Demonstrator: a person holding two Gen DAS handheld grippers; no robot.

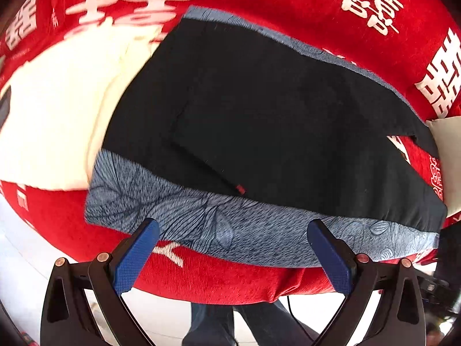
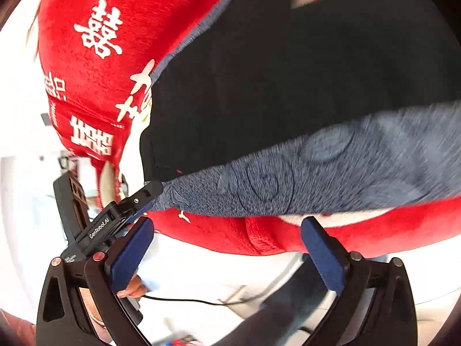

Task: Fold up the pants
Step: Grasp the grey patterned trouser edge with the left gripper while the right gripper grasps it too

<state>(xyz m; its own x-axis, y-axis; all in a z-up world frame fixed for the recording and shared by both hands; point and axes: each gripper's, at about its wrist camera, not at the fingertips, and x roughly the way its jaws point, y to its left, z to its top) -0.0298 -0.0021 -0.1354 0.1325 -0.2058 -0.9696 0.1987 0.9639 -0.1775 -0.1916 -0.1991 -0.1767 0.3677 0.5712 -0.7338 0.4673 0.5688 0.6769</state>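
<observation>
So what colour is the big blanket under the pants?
Red plush blanket with white printed characters, clearest in the left wrist view.

Bright daylight, blown-out whites; fisheye warp, dark corners; right view motion-blurred.

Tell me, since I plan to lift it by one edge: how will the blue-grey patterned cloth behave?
The patterned cloth is probably floppy: it follows the red blanket's rounded edge. It looks thin and lies flat, so it is likely light. The black garment lies on it, so that may drag along.
</observation>
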